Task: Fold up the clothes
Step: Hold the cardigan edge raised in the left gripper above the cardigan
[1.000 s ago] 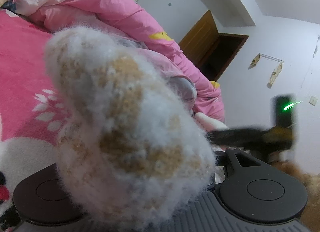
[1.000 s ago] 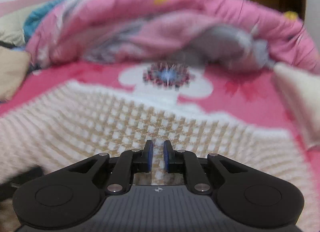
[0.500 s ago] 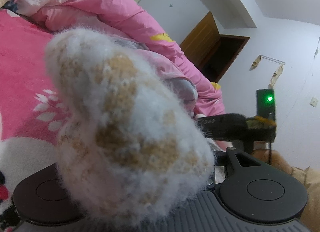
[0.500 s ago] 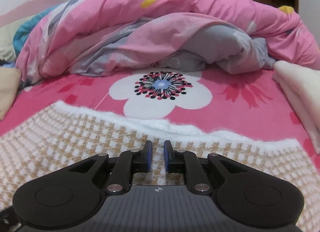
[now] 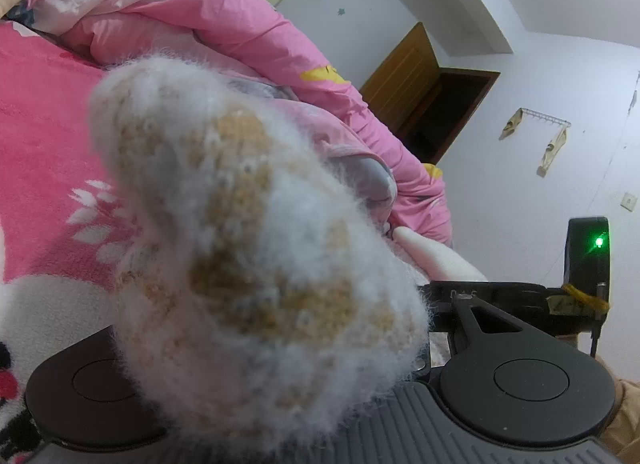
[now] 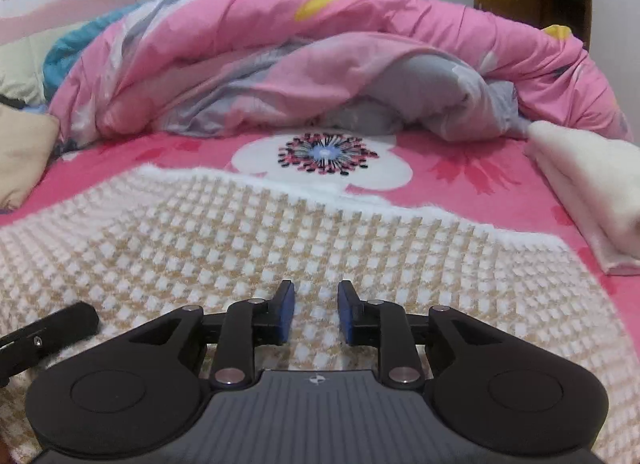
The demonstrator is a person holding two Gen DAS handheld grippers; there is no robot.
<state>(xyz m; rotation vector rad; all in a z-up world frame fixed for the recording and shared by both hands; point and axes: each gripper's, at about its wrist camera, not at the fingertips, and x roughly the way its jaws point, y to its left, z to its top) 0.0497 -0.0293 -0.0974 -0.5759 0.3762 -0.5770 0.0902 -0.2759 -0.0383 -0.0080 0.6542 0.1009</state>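
One fuzzy knit sweater point(image 6: 248, 248) lies spread flat on the bed sheet point(image 6: 500, 188), directly beneath and ahead of the right claw point(image 6: 316, 314); its weave is a small tan-and-white check with a white furry edge along the far side. The right claw's two blue pads point(image 6: 285, 314) stand apart and are opening, with nothing between them, only the knit below. In the left wrist view a bunched, hairy lump of the same sweater point(image 5: 248, 248) rises straight out of the left claw point(image 5: 280, 392) and fills the middle of the picture; the fingers are buried under it, so the left claw reads as clamped on the sweater. One rumpled quilt point(image 6: 320, 56), smooth pink cloth with grey, white and yellow patches, is heaped across the bed beyond the right claw. One folded cream garment point(image 6: 592, 192), soft and plush, lies to the right of the right claw, apart from the sweater. The sheet is pink fleece with one large white flower print point(image 6: 324, 158). Only the left wrist view shows the wooden door point(image 5: 404, 80), the white wall point(image 5: 520, 192) with two pale items on a hook rail point(image 5: 544, 116), and the right claw's body with a green light point(image 5: 599, 242). Only the right wrist view shows the sweater's flat extent and a tan pillow point(image 6: 24, 152) at far left.
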